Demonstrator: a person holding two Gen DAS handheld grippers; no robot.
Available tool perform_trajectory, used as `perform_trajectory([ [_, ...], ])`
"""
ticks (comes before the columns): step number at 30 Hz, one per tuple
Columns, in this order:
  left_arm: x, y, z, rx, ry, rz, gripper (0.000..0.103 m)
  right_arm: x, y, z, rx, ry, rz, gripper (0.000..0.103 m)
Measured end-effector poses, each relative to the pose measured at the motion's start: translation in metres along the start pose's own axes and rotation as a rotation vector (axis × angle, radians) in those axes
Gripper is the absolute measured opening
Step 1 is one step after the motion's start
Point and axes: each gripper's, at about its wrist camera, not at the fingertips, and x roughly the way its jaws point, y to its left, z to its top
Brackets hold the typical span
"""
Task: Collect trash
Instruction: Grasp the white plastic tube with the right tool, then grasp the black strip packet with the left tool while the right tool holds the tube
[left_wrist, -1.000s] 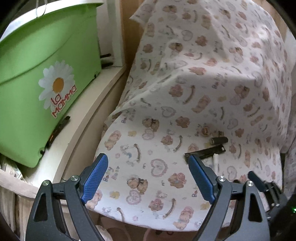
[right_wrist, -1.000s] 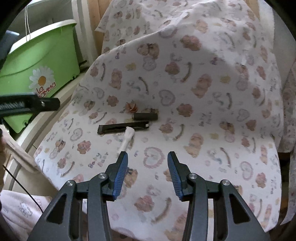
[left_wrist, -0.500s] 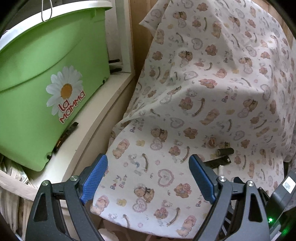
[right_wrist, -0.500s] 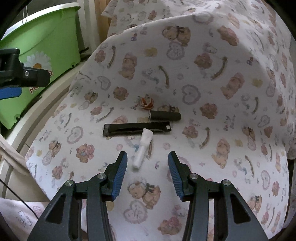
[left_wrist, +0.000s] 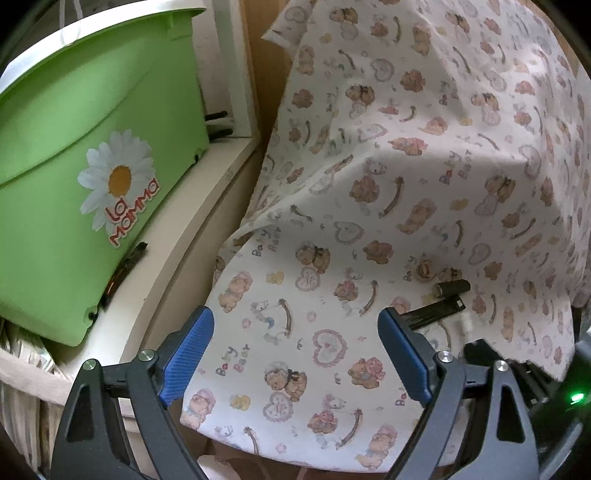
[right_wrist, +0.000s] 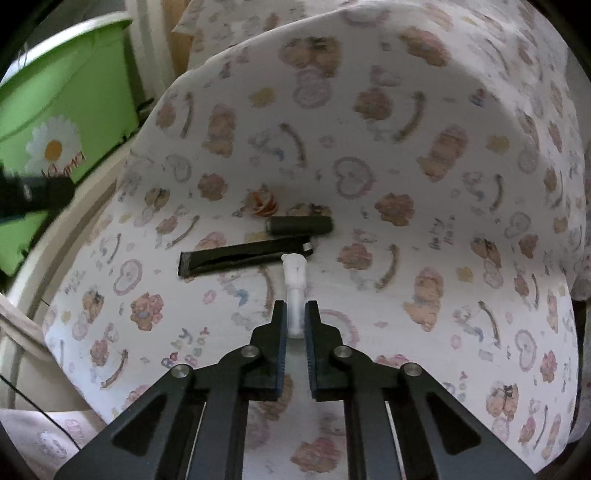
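On the teddy-bear print cloth lie a small white tube, a flat black strip, a dark cylinder and a crumpled orange-and-white scrap. My right gripper is closing its jaws, and the pads press on the near end of the white tube. My left gripper hovers open over the cloth's near left part, with nothing between its fingers. In the left wrist view, the dark cylinder and black strip lie to its right.
A green bin with a daisy label stands on a white ledge left of the cloth. The cloth drapes over a raised form and falls off at its near and left edges.
My right gripper came forward and down over the white tube, and its jaws closed from half open onto it. The left gripper stayed open and barely shifted.
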Motion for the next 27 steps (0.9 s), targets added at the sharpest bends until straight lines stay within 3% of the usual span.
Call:
perform_trajectory([
  [12, 0.059, -0.068, 0.008, 0.228, 0.146, -0.102, 0.090, -0.033, -0.062, 0.010, 0.103, -0.044, -0.001, 0.010],
  [16, 0.066, -0.088, 0.008, 0.277, 0.153, -0.114, 0.090, -0.035, -0.077, 0.012, 0.128, -0.041, -0.011, 0.010],
  [21, 0.074, -0.107, 0.008, 0.327, 0.153, -0.111, 0.082, -0.037, -0.088, 0.011, 0.140, -0.039, -0.016, 0.010],
  [27, 0.084, -0.117, 0.009, 0.317, 0.182, -0.135, 0.066, -0.044, -0.095, 0.011, 0.139, -0.047, -0.020, 0.010],
])
